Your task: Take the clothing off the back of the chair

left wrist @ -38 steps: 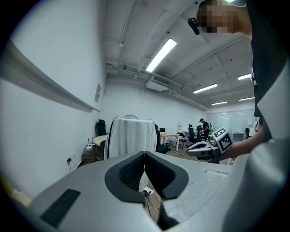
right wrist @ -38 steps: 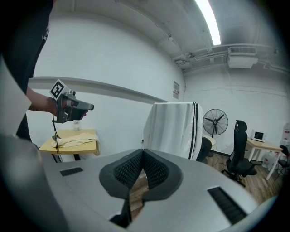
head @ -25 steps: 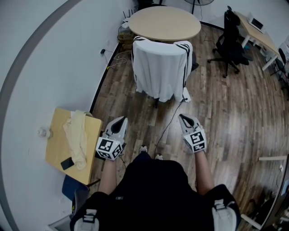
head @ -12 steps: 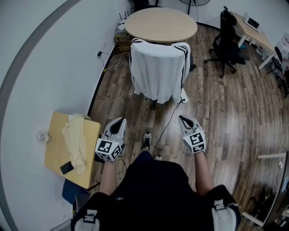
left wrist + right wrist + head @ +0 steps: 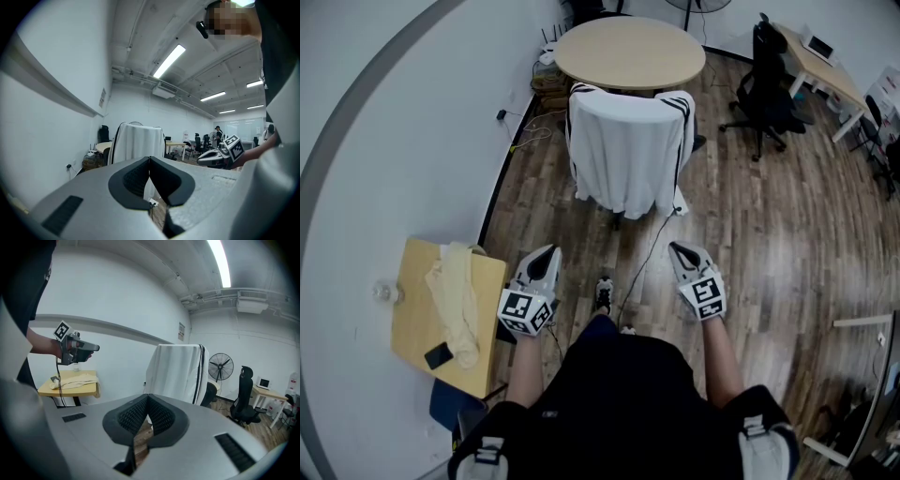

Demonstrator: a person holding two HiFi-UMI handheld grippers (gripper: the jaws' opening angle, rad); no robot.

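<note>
A white garment with black side stripes [image 5: 630,150] hangs over the back of a chair by the round table [image 5: 629,52]; the chair itself is almost wholly hidden under it. The same white garment [image 5: 137,143] stands straight ahead in the left gripper view, and the garment [image 5: 180,372] fills the middle of the right gripper view. My left gripper [image 5: 547,259] and right gripper [image 5: 682,251] are held side by side well short of the chair, both shut with nothing between the jaws. The left gripper's tips [image 5: 149,161] and the right gripper's tips [image 5: 147,400] meet.
A small wooden side table [image 5: 422,314] at my left carries a cream cloth [image 5: 456,291] and a dark phone [image 5: 439,354]. A cable [image 5: 643,267] runs across the wooden floor from the chair. A black office chair [image 5: 764,80] and a desk [image 5: 823,61] stand at the far right; a fan [image 5: 220,366] too.
The chair with the garment sits slightly higher and more to the left in the head view. A shoe has come into sight between the grippers. Both grippers keep their place.
</note>
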